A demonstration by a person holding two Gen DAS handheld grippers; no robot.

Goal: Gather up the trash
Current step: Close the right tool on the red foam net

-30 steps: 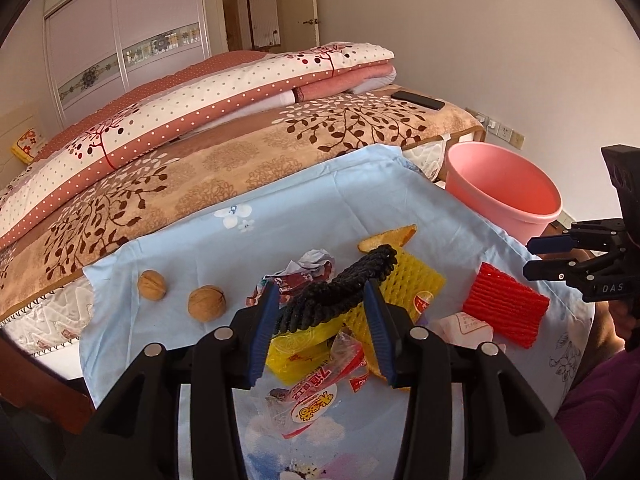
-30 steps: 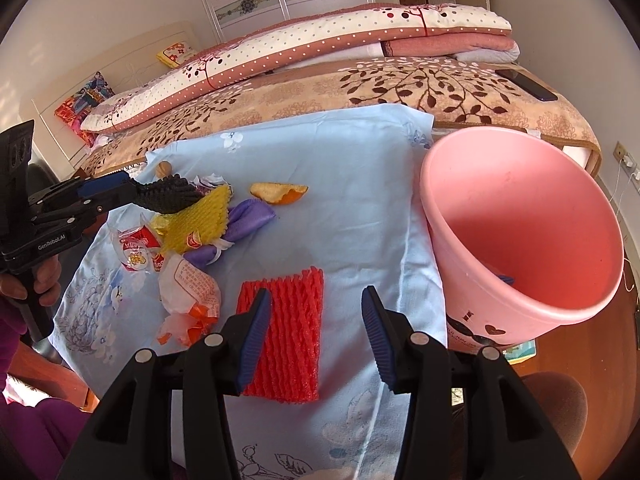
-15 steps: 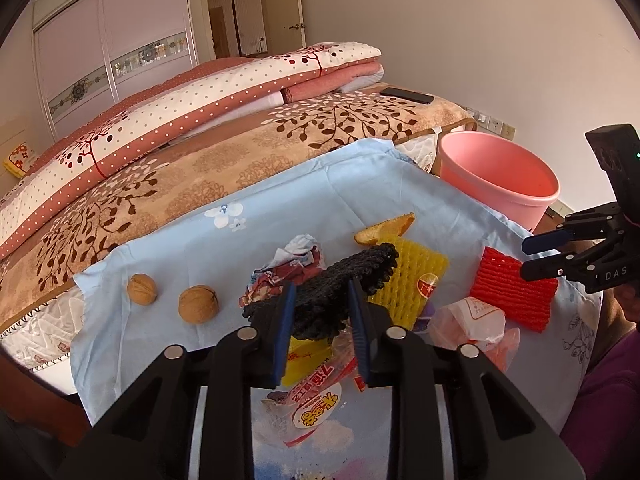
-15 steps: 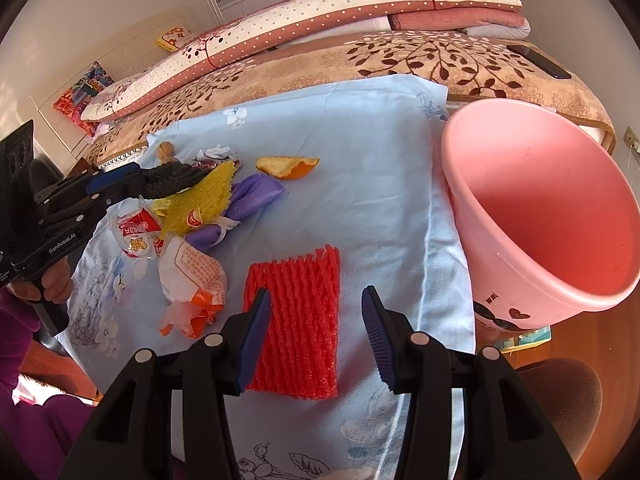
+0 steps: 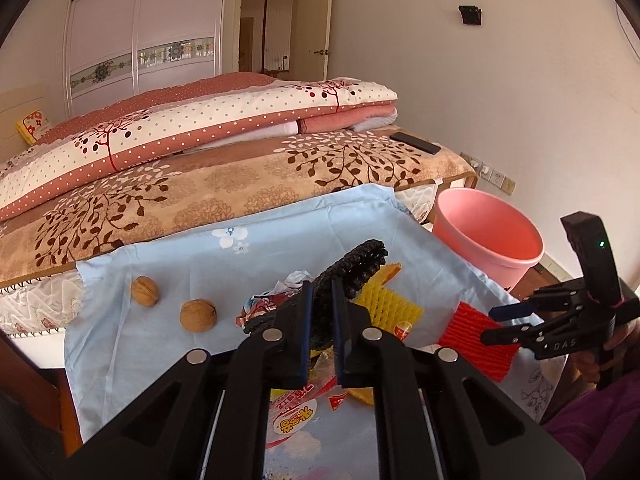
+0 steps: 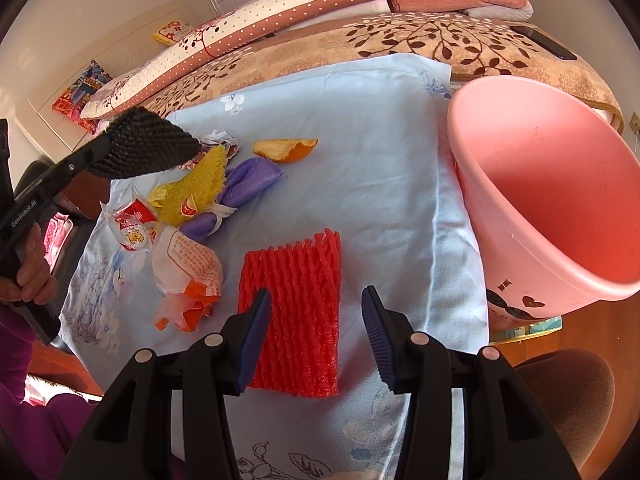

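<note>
My left gripper (image 5: pixel 320 292) has its jaws closing, with the pads pressed on a black foam net (image 5: pixel 360 264). The net is held up off the pile, and in the right wrist view it (image 6: pixel 144 148) hangs above the yellow foam net (image 6: pixel 200 184). My right gripper (image 6: pixel 316 300) stands open just over the near end of a red foam net (image 6: pixel 296 264), which lies flat on the blue cloth (image 6: pixel 360 140). A pink bucket (image 6: pixel 540 184) stands at the cloth's right edge.
Trash lies on the cloth's left half: a purple wrapper (image 6: pixel 248 184), an orange peel (image 6: pixel 286 148), a red-and-white snack packet (image 6: pixel 132 228) and a white-and-orange bag (image 6: pixel 188 264). Two walnuts (image 5: pixel 145 290) (image 5: pixel 198 315) lie near the bed side. A bed with folded quilts stands behind.
My left jaws have closed from wide open onto the black foam net and raised it off the yellow net. My right gripper has stayed open and come a little lower over the red net.
</note>
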